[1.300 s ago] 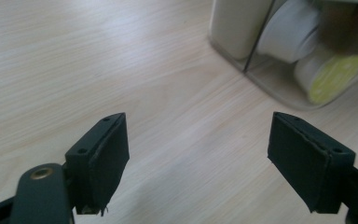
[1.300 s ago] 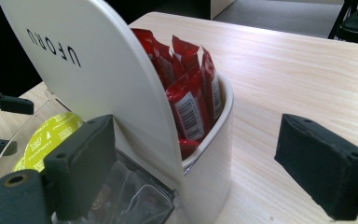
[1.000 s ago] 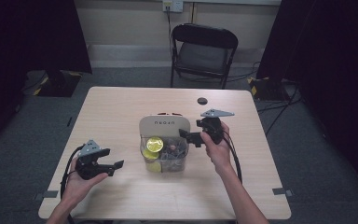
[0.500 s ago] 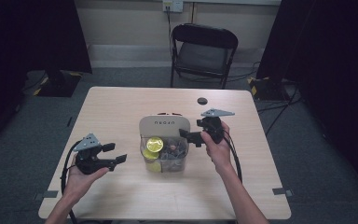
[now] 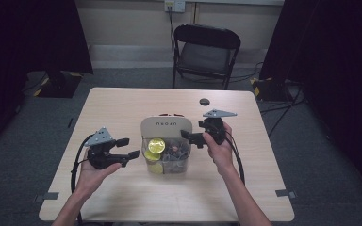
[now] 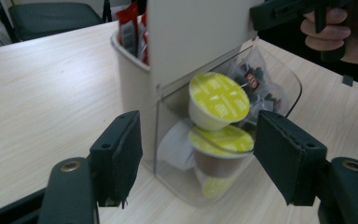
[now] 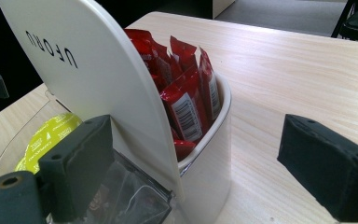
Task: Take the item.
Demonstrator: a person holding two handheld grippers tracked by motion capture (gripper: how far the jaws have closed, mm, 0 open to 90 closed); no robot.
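Observation:
A white organiser (image 5: 166, 126) with an upright divider stands mid-table. Its clear front bin (image 6: 279, 88) holds yellow-lidded capsules (image 6: 219, 95) (image 5: 156, 145). Red sachets (image 7: 186, 93) stand in the back cup. My left gripper (image 5: 131, 147) hovers left of the bin and points at it. Its jaws have just been closing and are still apart, with nothing between them (image 6: 198, 140). My right gripper (image 5: 188, 137) is at the organiser's right side and is open. Its jaws straddle the divider and back cup (image 7: 196, 149), and the right jaw is off the wall.
A small black round object (image 5: 204, 101) lies near the table's far edge. A black folding chair (image 5: 206, 52) stands beyond the table. Bare tabletop (image 5: 113, 108) lies left of and behind the organiser. A cable trails from each gripper toward the near edge.
My left gripper has risen and moved right toward the organiser, and its jaws have narrowed. The right gripper and the organiser have stayed put.

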